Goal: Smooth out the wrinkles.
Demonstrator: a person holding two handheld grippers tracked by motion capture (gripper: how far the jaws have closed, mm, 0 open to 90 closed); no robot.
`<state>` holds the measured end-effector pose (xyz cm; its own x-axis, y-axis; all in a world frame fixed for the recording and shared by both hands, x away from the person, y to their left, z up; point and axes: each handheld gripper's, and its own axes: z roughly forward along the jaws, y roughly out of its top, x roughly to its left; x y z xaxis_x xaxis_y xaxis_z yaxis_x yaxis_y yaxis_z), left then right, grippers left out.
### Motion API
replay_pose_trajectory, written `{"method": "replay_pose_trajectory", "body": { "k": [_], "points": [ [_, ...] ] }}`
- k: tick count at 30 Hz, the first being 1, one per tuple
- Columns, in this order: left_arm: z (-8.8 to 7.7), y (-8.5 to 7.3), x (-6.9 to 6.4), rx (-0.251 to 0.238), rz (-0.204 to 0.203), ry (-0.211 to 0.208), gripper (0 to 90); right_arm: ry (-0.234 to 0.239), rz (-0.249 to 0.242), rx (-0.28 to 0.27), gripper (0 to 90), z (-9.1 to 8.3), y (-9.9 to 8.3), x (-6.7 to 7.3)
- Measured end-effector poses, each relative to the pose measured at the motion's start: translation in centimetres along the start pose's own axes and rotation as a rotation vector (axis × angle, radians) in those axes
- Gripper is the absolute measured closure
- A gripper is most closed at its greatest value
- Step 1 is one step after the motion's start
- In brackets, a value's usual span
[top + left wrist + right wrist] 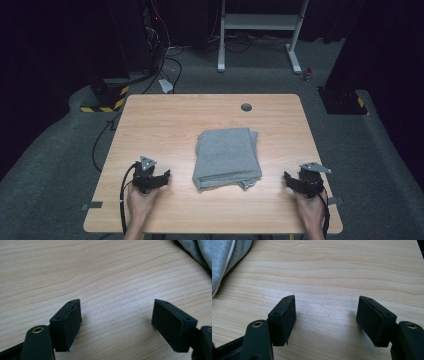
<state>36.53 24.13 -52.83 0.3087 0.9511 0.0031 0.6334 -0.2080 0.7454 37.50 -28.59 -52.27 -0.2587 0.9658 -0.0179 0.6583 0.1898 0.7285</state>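
A folded grey cloth (227, 157) lies in the middle of the wooden table (165, 120). My left gripper (159, 178) rests on the table to the cloth's left, open, with bare wood between its jaws (116, 313). My right gripper (294, 181) rests to the cloth's right, also open over bare wood (326, 311). An edge of the cloth (197, 250) peeks into the top right corner of the left gripper view. The cloth (227, 257) also sits in the top left corner of the right gripper view. Neither gripper touches the cloth.
A round cable hole (246, 107) sits near the table's far edge. Beyond the table stand a white frame (260, 25) and a yellow-and-black striped base (107, 97) with cables on the grey floor. The table's front edge runs close behind both hands.
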Motion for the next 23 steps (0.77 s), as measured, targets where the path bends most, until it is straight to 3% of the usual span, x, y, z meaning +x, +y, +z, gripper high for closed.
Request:
{"method": "replay_pose_trajectory", "body": {
  "k": [23],
  "points": [
    [0.00,0.00,0.01,0.002,0.007,-0.006,22.4,0.006,0.000,0.001,30.4,0.02,0.00,0.01]
  ]
}}
